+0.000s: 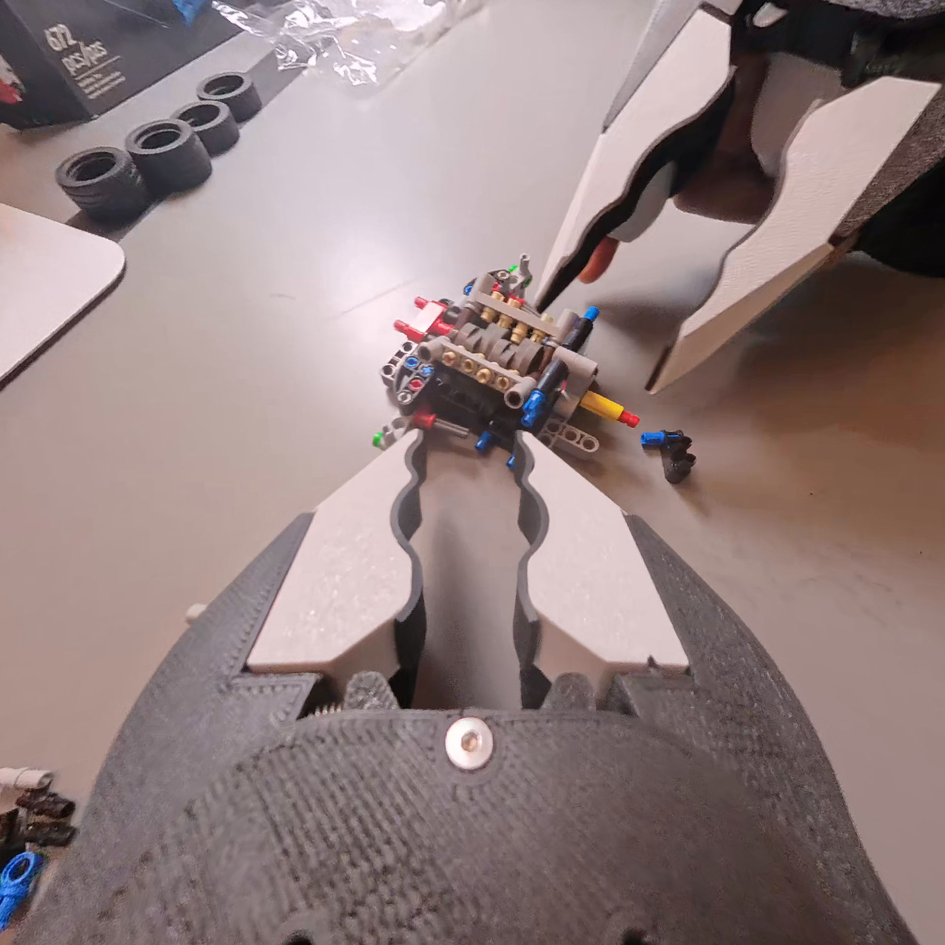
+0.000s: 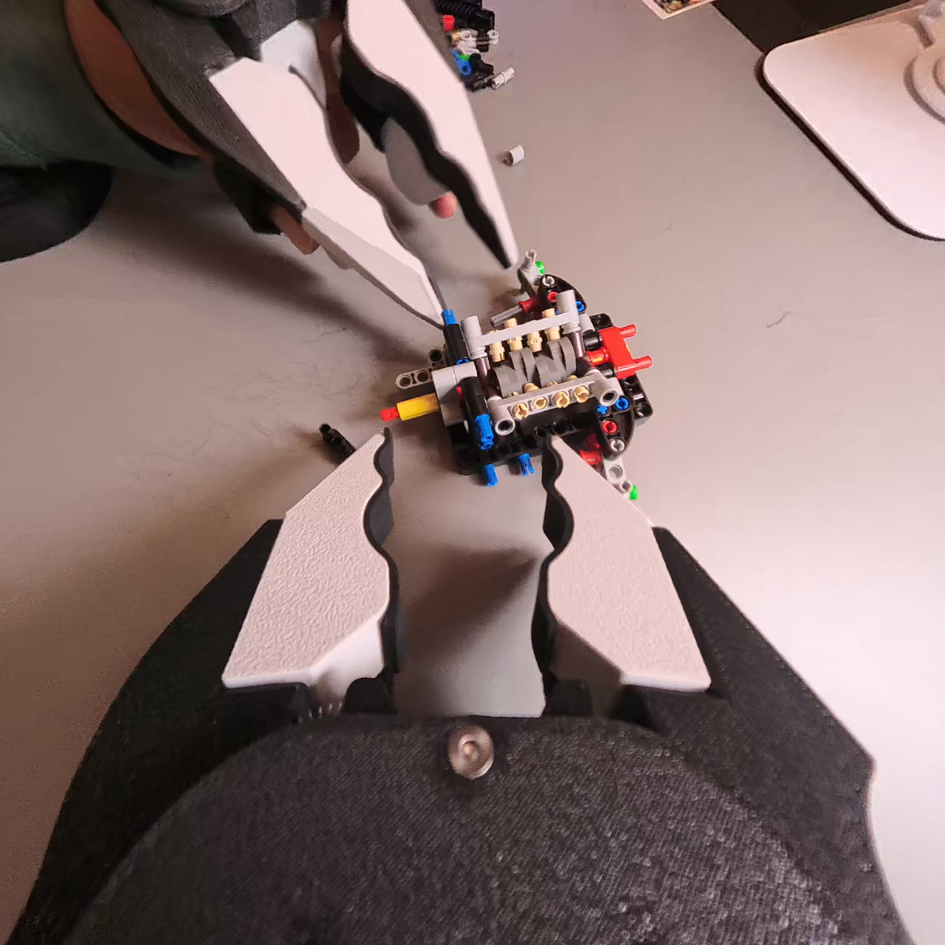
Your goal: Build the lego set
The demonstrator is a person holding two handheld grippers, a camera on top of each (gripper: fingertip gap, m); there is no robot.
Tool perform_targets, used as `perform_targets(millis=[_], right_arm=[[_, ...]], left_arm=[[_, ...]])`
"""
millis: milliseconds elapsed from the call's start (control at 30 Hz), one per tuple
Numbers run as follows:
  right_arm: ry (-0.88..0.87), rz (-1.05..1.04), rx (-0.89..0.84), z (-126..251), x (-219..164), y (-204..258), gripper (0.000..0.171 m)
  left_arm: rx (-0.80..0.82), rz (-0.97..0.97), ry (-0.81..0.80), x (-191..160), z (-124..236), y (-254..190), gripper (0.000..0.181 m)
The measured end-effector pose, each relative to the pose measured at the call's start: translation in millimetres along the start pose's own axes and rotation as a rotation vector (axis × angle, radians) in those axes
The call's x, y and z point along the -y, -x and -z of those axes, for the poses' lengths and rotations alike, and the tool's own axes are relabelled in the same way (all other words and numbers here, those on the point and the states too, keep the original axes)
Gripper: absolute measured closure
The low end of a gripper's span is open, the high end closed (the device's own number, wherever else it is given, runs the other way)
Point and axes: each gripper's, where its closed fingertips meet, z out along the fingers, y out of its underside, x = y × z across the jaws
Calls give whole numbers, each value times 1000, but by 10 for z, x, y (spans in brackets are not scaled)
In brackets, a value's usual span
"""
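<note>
The left claw (image 1: pixel 468 440) is spread, pinching nothing, with its tips at the near edge of the model (image 1: pixel 491 368), which sits on the desk (image 1: pixel 307 255) straight ahead of it. The right claw (image 2: pixel 468 445) is spread wider and also empty, its tips just short of the model's opposite side, so the two claws face each other across it. Both are about equally near; I judge the left better lined up to steady it. The model's long axis, along the grey beams and the yellow axle (image 1: pixel 603 404), runs crosswise to both claws. A loose black and blue connector (image 1: pixel 670 450) lies just beside the axle end and is likely the next piece. Farther out sit four tyres (image 1: pixel 153 153), a dark box (image 1: pixel 76 61) with print I leave unread, and crumpled clear plastic (image 1: pixel 327 41).
</note>
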Motion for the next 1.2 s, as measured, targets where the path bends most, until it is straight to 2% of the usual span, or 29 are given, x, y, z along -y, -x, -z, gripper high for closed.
perform_targets(millis=[33,133,233,400,533,667,800,933,1033,1067,1133,1200], right_arm=[[4,-3,-18,-19,-5,-17,114],[2,10,-61,-31,-12,-85,117],[-6,-8,-82,-11,-25,-170,124],[-22,-37,-118,12,-43,-305,128],[-28,-51,-139,24,-29,-345,126],[-43,-95,-216,96,-37,-528,133],[-92,-120,-179,136,61,-477,128],[-38,-177,-115,-15,66,-270,100],[10,-184,-161,-166,21,-278,104],[7,-163,-176,-175,37,-303,113],[-2,-106,-126,-181,70,-288,128],[-2,2,-53,-175,68,-279,128]], left_arm=[[-7,-14,10,-11,-11,-33,153],[-11,-82,42,-64,-18,-120,168],[-34,-140,54,-89,-19,-232,175],[-51,-194,46,-82,-18,-340,171],[-29,-165,17,-32,20,-293,165],[10,-99,-31,42,103,-175,161],[42,-50,-36,27,138,-71,159],[39,-42,-34,26,124,-72,158],[32,-58,-28,29,101,-104,158],[32,-65,-24,24,98,-111,158],[40,-79,-20,15,107,-112,158],[49,-83,-26,20,131,-103,158]])
